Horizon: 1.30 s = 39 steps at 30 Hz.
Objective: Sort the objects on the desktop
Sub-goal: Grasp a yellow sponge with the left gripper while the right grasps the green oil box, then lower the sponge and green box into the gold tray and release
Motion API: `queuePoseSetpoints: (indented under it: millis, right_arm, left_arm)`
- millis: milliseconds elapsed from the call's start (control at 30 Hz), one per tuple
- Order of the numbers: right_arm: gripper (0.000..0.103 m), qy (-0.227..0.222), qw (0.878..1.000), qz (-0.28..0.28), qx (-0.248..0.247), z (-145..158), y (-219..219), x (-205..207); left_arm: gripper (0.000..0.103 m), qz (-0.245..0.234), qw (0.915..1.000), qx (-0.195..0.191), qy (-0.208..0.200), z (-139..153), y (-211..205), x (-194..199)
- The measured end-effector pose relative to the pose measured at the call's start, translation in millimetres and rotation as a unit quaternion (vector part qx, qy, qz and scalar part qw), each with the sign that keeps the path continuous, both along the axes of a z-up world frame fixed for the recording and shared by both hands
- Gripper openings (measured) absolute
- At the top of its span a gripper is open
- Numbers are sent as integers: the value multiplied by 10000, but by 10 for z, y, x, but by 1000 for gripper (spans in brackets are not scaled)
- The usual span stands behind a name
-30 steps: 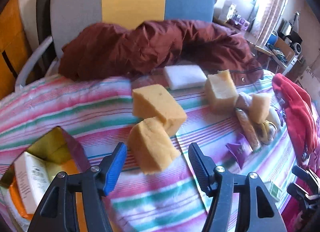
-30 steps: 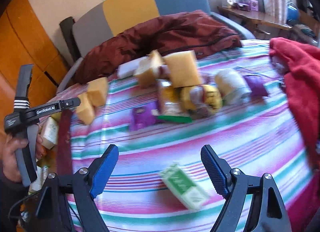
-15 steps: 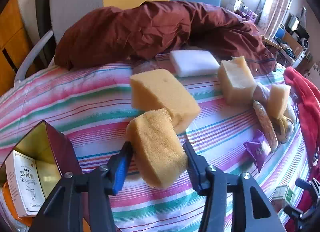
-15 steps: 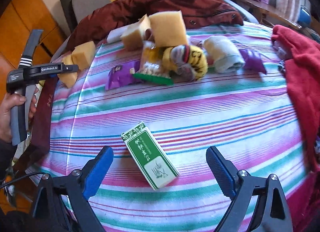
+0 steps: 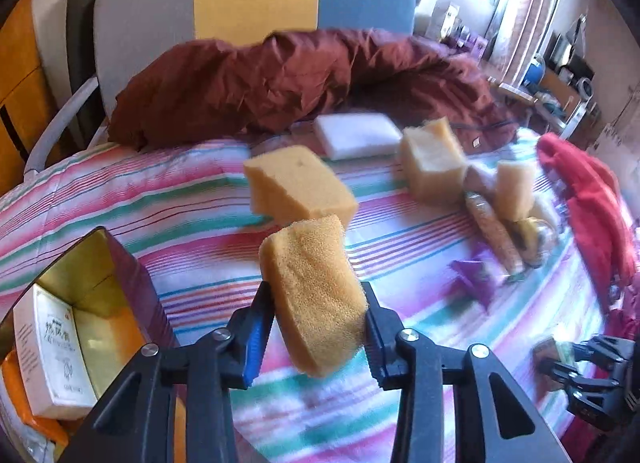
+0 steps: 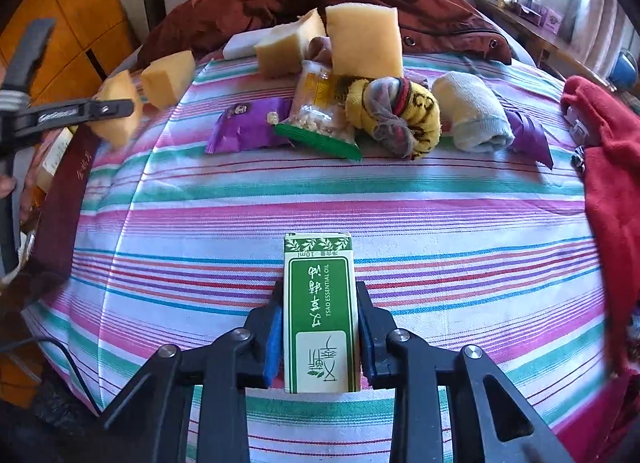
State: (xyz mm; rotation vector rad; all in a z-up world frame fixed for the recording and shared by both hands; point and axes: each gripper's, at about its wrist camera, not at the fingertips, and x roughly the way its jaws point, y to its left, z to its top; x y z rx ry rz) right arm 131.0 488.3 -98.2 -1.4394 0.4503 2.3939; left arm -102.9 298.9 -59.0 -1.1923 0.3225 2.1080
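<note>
Left tongs [image 5: 316,327]: jaws closing, pads pressed on the flanks of an orange sponge [image 5: 314,299], pinching it. Right tongs [image 6: 320,337]: jaws closing on the two long sides of a green carton [image 6: 320,315], pinching it.

Landmark: the striped worktop [image 6: 460,199]. The sponge sits near its left edge, beside a gilt-lined open box [image 5: 100,295]; whether it touches the cloth cannot be told. The carton lies flat on the near middle.

Judgement: before lifting, let both grips settle. The sponge will compress, so squeeze lightly and raise straight. The carton is rigid; keep it level.

Carton's long axis runs along the tongs, leaf-printed end pointing away. Sponge's long axis leans up and away, slightly left.
</note>
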Motion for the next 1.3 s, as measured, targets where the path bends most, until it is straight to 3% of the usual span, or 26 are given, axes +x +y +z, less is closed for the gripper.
queuePoseSetpoints:
  millis: [167, 333, 633, 933, 1133, 1300]
  right_arm:
    - [31, 155, 9997, -69, -148, 82, -64, -6]
    - [31, 731, 9965, 137, -377, 409, -333, -64]
    - [31, 1445, 9797, 1206, -684, 775, -1306, -555]
    - [31, 1559, 9616, 2095, -846, 926, -2213, -1004]
    - [31, 1286, 9619, 2203, -985, 768, -2532, -1280]
    - [33, 1042, 9596, 2272, -1294, 593, -2737, -1450]
  left_arm:
    - [41, 2, 9990, 406, 189, 347, -308, 208]
    - [41, 211, 9965, 731, 358, 607, -734, 423]
    - [42, 1175, 9885, 881, 348, 605, -1715, 475]
    - [42, 2067, 9751, 727, 330, 365, -2525, 450]
    - [43, 2331, 9695, 739, 160, 238, -2873, 430]
    - [54, 2469, 9652, 854, -59, 152, -2974, 396]
